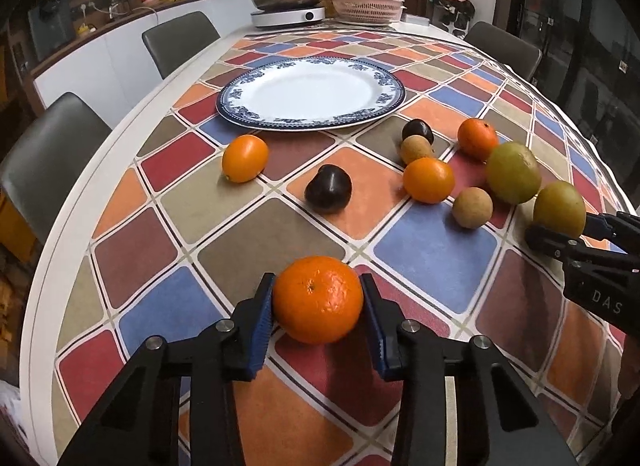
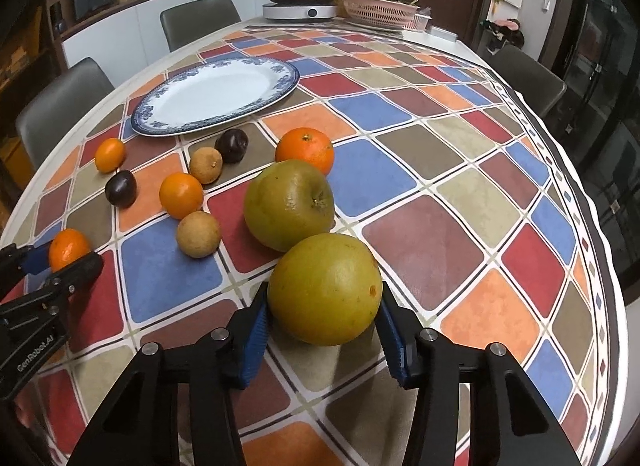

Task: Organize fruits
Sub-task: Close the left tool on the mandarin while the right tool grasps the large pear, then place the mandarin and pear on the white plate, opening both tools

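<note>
Four oranges (image 1: pixel 317 299), two green pears (image 2: pixel 324 289), two plums (image 1: pixel 328 188), two brown longans (image 1: pixel 472 207), one plate (image 1: pixel 311 93).

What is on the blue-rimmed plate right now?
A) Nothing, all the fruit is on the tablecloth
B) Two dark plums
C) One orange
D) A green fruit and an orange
A: the plate shows only bare white in both views, while the fruit lies on the tablecloth; the left gripper closes on an orange and the right gripper on a green fruit, both off the plate.
</note>
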Motion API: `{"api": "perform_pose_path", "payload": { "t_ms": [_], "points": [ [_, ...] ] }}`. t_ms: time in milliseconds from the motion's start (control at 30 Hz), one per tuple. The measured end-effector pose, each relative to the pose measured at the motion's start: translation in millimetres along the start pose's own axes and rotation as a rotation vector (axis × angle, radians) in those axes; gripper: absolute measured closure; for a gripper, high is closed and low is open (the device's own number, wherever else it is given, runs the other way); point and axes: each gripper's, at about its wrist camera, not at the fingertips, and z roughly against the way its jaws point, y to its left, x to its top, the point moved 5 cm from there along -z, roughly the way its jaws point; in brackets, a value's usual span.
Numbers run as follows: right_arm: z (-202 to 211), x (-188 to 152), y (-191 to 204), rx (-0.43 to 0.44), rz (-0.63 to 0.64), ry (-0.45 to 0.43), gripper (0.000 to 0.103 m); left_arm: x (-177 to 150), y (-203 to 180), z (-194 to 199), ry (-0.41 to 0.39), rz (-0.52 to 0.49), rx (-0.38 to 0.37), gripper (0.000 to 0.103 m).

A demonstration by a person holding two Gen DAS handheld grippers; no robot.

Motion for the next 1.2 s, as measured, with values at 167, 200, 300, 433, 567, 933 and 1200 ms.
{"api": "perform_pose_path", "payload": {
  "t_ms": [167, 200, 300, 433, 567, 933, 1200],
  "points": [
    [19.9, 4.8, 4.7, 0.011, 0.015, -0.035, 0.053, 7.3, -1.3, 15.5, -0.019, -0.011, -0.015, 0.063],
    [24.0, 7.0, 5.9, 0.018, 0.016, -0.041, 0.053, 9.5, -1.4, 18.8, -0.023, -0.016, -0.02, 0.063],
    [38.0, 16.7, 12.3, 0.044, 0.034, -0.067, 0.053, 19.7, -1.0, 32.2, -0.047, -0.04, -0.032, 0.063],
    [50.8, 32.8, 22.8, 0.095, 0.058, -0.089, 0.053, 39.0, 3.1, 48.0, -0.092, -0.073, -0.034, 0.063],
    [54.8, 56.8, 33.2, 0.139, 0.081, -0.102, 0.053, 64.6, 11.0, 55.1, -0.132, -0.102, -0.03, 0.063],
    [36.7, 123.4, 51.7, 0.17, 0.14, -0.112, 0.053, 131.0, 34.7, 34.9, -0.157, -0.124, -0.018, 0.063],
    [-2.6, 167.0, 60.8, 0.186, 0.173, -0.076, 0.053, 167.1, 48.4, -10.2, -0.125, -0.123, -0.022, 0.063]
  ]
}}
